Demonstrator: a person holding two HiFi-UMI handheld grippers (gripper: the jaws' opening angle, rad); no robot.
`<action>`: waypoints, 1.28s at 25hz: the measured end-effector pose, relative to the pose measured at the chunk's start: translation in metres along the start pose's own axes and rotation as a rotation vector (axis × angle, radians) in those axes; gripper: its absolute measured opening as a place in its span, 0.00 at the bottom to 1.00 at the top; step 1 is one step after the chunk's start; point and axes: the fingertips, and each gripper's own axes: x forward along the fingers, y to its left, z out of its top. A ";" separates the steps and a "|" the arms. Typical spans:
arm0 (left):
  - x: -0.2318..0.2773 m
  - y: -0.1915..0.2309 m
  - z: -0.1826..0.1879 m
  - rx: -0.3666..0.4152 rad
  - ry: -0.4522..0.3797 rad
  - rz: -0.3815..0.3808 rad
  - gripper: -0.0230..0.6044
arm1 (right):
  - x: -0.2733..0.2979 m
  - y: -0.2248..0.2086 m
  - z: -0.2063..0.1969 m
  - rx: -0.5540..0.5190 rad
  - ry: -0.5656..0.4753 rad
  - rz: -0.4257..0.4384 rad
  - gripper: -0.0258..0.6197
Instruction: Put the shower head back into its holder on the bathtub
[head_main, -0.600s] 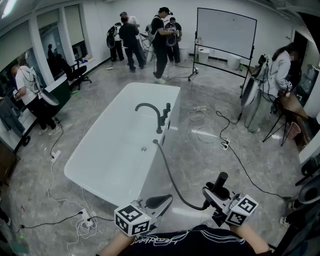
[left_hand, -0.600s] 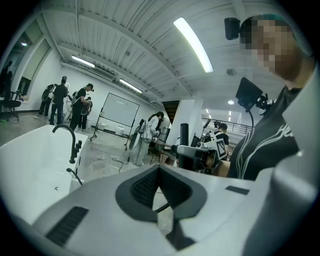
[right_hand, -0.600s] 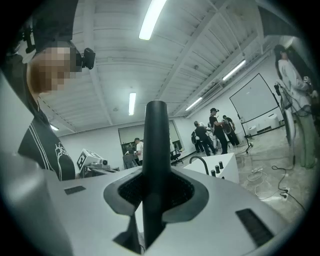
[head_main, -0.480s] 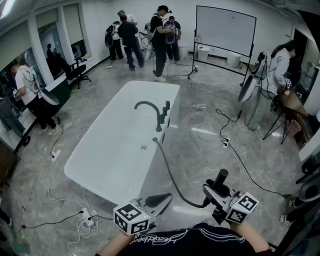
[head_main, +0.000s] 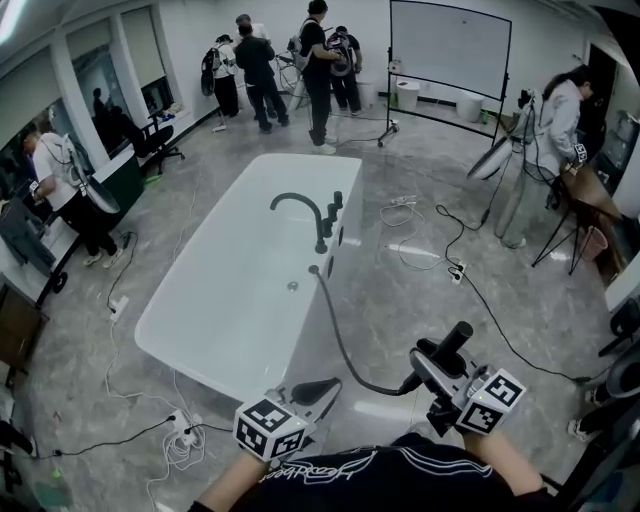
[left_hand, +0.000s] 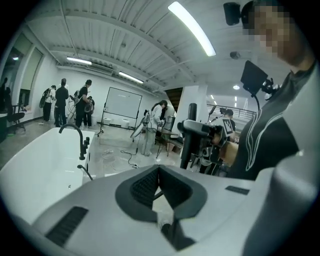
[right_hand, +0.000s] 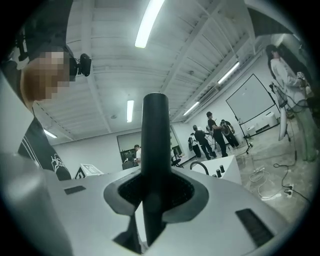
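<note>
The white bathtub (head_main: 200, 320) runs away from me, with a black curved faucet (head_main: 303, 212) and black knobs (head_main: 334, 211) on its right rim. A black hose (head_main: 340, 335) leads from that rim to the black shower head (head_main: 452, 343). My right gripper (head_main: 432, 365) is shut on the shower head's handle (right_hand: 154, 150), which stands upright between the jaws off the tub's near right corner. My left gripper (head_main: 312, 392) is shut with nothing in it (left_hand: 159, 184), just beyond the tub's near end. The shower head (left_hand: 189, 135) also shows in the left gripper view.
Cables (head_main: 420, 245) and a power strip (head_main: 455, 272) lie on the floor right of the tub, more cords (head_main: 180, 440) at its near left. Several people stand at the far wall by a whiteboard (head_main: 450, 45). A person with stands (head_main: 550, 140) is at the right.
The head view has shifted slightly, so the tub sits a little lower. The right gripper with the shower head has edged right and up. The left gripper stays shut in about the same place.
</note>
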 end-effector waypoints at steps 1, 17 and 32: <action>0.000 0.001 -0.002 0.004 0.007 0.000 0.04 | 0.002 0.001 0.004 -0.001 0.000 0.002 0.19; 0.076 0.028 -0.065 0.232 0.237 -0.068 0.31 | 0.035 -0.024 0.069 0.165 -0.116 0.056 0.19; 0.259 0.110 -0.104 0.313 0.484 -0.176 0.30 | 0.095 -0.180 0.126 0.265 -0.113 0.109 0.19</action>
